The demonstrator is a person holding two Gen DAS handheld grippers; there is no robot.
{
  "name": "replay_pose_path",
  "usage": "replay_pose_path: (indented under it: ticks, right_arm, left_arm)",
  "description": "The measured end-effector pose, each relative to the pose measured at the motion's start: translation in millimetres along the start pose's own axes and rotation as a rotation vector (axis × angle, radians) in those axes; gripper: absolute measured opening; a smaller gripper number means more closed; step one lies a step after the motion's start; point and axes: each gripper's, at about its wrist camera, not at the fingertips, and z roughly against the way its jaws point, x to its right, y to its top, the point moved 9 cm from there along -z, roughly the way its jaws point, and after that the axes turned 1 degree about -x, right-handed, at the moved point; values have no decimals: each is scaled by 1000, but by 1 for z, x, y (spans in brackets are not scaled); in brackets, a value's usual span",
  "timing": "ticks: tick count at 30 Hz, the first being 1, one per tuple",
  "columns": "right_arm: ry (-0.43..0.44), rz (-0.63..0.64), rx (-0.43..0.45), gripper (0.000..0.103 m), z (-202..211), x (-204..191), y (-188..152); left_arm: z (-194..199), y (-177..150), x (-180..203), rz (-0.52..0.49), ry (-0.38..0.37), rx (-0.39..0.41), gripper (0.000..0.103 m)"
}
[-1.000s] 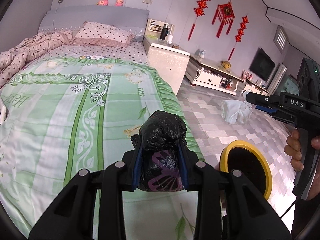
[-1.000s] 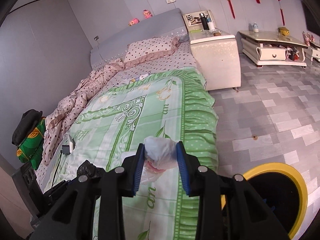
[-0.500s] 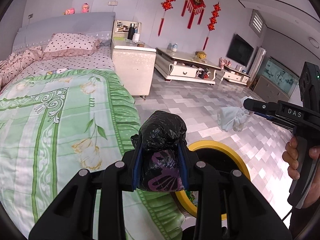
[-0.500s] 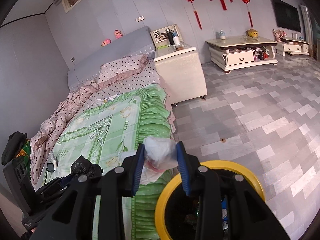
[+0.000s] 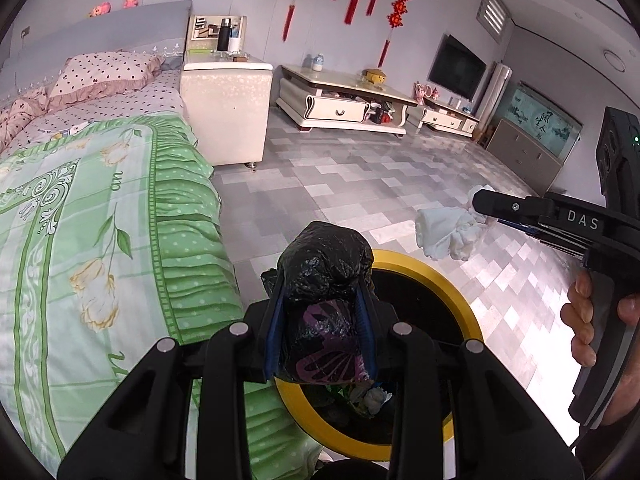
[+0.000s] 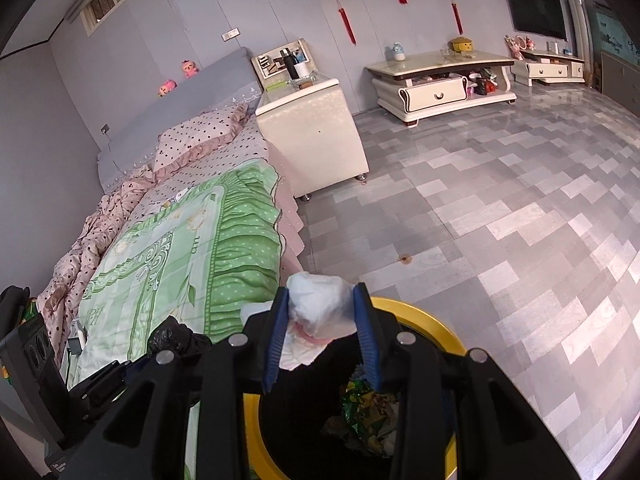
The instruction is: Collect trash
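Bedside floor, yellow-rimmed bin (image 5: 460, 292) now under both tongs, left (image 5: 322, 320) clenching black bag (image 5: 328, 260), right (image 6: 320, 320) white wad (image 6: 320, 300).

1. The left gripper (image 5: 322, 312), carrying the black bag (image 5: 326, 276), is swinging off the green bedspread (image 5: 100, 240) and over the yellow-rimmed bin (image 5: 460, 292).
2. The right gripper (image 6: 322, 332), carrying the white wad (image 6: 320, 304), is likewise moving from above the bed to above the bin (image 6: 432, 324).
3. Litter inside the bin is coming into sight.
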Motion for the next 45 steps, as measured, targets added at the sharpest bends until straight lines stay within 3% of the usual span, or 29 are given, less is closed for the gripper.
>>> replay_pose_path:
  ticks: [10, 19, 26, 34, 45]
  right_arm:
    - [-34, -67, -36, 34, -16, 36, -13]
    - [-66, -103, -29, 46, -12, 42, -13]
    - [-58, -117, -39, 48, -12, 39, -16]
    - [-22, -81, -60, 48, -19, 4, -23]
    - [42, 30, -95, 49, -34, -84, -34]
  left_arm:
    - [-18, -16, 10, -25, -30, -33, 35]
    - [-12, -15, 0, 13, -37, -25, 58]
    - [4, -15, -22, 42, -13, -8, 59]
    - [31, -21, -64, 90, 34, 18, 59]
    - [81, -29, -144, 188, 122, 75, 58]
